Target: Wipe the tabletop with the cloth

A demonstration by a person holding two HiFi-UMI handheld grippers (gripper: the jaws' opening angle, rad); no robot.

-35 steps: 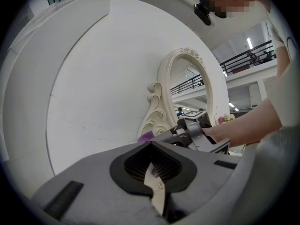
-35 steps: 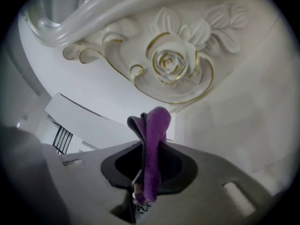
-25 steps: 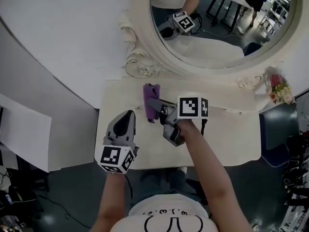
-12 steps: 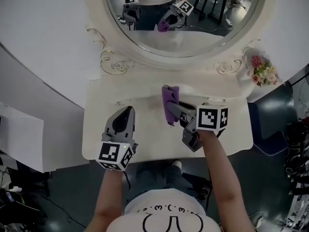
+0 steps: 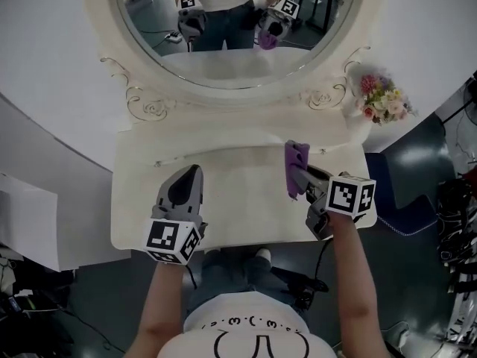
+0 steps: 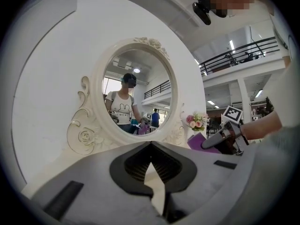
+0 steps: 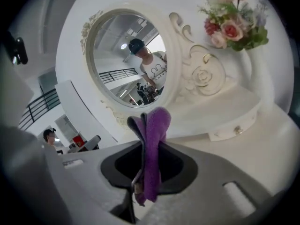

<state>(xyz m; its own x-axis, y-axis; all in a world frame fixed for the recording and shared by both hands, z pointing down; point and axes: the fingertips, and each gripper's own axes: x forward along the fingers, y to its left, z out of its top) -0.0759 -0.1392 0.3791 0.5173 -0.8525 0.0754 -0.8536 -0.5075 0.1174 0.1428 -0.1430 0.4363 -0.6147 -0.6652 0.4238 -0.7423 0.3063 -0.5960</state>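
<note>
The purple cloth [image 7: 152,144] is gripped by the right tool [image 5: 299,177], whose jaws are closed on its middle. The cloth is folded into a narrow strip. One end stands up above the jaws and the other hangs below them. It is held over the right part of the worktop [image 5: 223,222], near the back edge. Whether its lower end touches the surface cannot be told. The fabric looks soft and a little fuzzy.

The left tool [image 5: 191,174] is held over the left front part of the worktop, well apart from the cloth. Its jaws are closed together, and nothing is gripped between them.

The worktop is cream and smooth, with a curved front edge. Behind it an oval mirror [image 5: 223,43] is set in a cream frame with carved roses and scrolls. A bouquet of pink and white flowers [image 5: 381,99] is seen at the back right corner. On each tool a cube with black and white square markers is carried.
</note>
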